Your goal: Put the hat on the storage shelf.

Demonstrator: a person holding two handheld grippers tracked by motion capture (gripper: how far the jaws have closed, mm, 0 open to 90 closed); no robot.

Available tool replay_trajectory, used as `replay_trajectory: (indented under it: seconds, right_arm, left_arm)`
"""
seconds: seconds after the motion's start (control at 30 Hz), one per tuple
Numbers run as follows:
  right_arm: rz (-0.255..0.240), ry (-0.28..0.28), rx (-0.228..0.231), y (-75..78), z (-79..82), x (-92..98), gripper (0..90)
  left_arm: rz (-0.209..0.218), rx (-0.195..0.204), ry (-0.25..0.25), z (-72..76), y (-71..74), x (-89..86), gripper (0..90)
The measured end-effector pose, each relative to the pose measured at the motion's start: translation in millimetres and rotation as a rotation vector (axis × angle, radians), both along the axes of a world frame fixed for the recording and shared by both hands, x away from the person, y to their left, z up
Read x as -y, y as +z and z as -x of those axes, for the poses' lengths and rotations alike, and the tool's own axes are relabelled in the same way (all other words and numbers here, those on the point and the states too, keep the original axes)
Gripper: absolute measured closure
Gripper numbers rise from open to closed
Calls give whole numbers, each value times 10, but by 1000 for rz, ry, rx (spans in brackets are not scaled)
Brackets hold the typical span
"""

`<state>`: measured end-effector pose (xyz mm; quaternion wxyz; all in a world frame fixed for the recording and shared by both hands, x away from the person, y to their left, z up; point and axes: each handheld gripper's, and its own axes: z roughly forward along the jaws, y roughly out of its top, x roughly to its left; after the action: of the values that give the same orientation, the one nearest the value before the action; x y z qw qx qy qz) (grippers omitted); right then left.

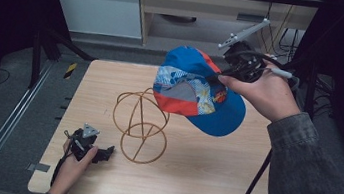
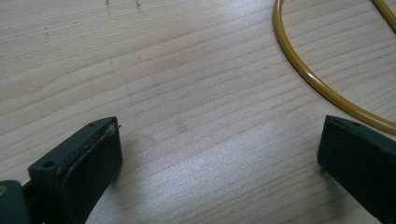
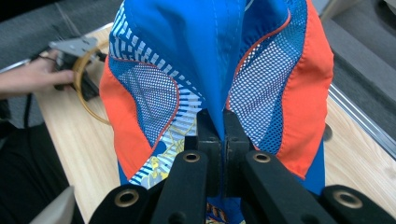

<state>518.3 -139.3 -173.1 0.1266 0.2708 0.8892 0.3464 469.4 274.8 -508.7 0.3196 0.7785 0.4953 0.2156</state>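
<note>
A blue, orange and white patterned cap (image 1: pixel 196 90) hangs in the air above the right half of the table, held by my right gripper (image 1: pixel 223 73). In the right gripper view the jaws pinch a fold of the cap (image 3: pixel 219 60) between them, with the right gripper (image 3: pixel 223 135) shut on the cloth. A yellow wire stand (image 1: pixel 140 123) made of rings stands at the table's middle, below and left of the cap. My left gripper (image 1: pixel 104 152) rests on the table near the front left, beside the stand's base ring (image 2: pixel 317 84). Its jaws stand wide apart over bare wood, left gripper (image 2: pixel 219 154) open.
The light wooden table (image 1: pixel 200 171) ends at a front edge close to the person's hands. A metal rail (image 1: pixel 5 125) runs along the floor at the left. A cabinet and cables (image 1: pixel 279 35) stand behind the table's far edge.
</note>
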Motion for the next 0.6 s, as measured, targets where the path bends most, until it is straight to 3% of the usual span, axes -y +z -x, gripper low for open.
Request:
replay_trajectory:
  seconds: [0.6]
  right_arm:
    - [-20,99,-12,18,-25,-527,894]
  left_arm:
    - [0,2,1,0,-1,1,0]
